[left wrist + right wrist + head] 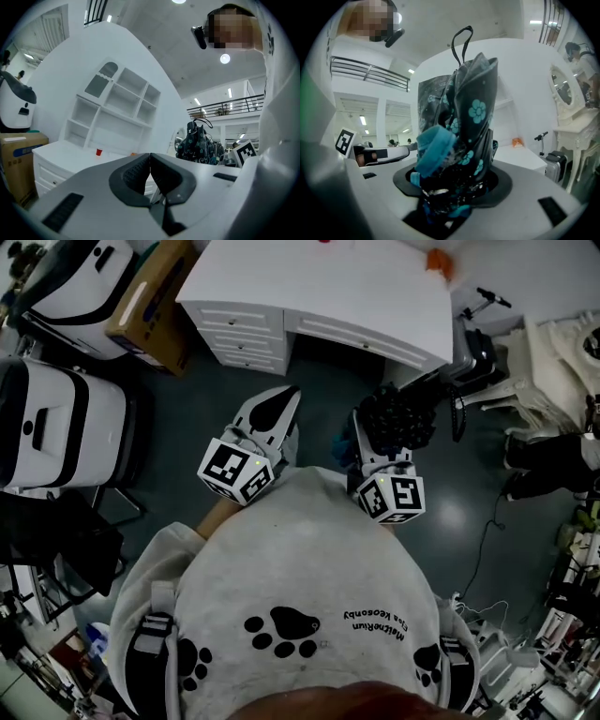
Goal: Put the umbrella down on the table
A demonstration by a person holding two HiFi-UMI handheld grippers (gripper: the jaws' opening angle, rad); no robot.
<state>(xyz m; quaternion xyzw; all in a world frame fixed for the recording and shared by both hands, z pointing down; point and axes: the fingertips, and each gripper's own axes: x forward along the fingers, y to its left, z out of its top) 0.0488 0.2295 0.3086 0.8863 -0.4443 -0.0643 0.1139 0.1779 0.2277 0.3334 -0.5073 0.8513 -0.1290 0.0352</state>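
Note:
A folded dark umbrella with teal flowers and a teal strap stands up between the jaws of my right gripper, which is shut on it. From the head view the umbrella is a dark bundle just short of the white table. My left gripper is beside it on the left, level, its jaws shut with nothing between them. The left gripper view shows its pads meeting, the table beyond them, and the umbrella off to the right.
A small red cup and an orange object sit on the table, which has drawers underneath. A cardboard box and white cases stand at the left. A dark suitcase is at the table's right end.

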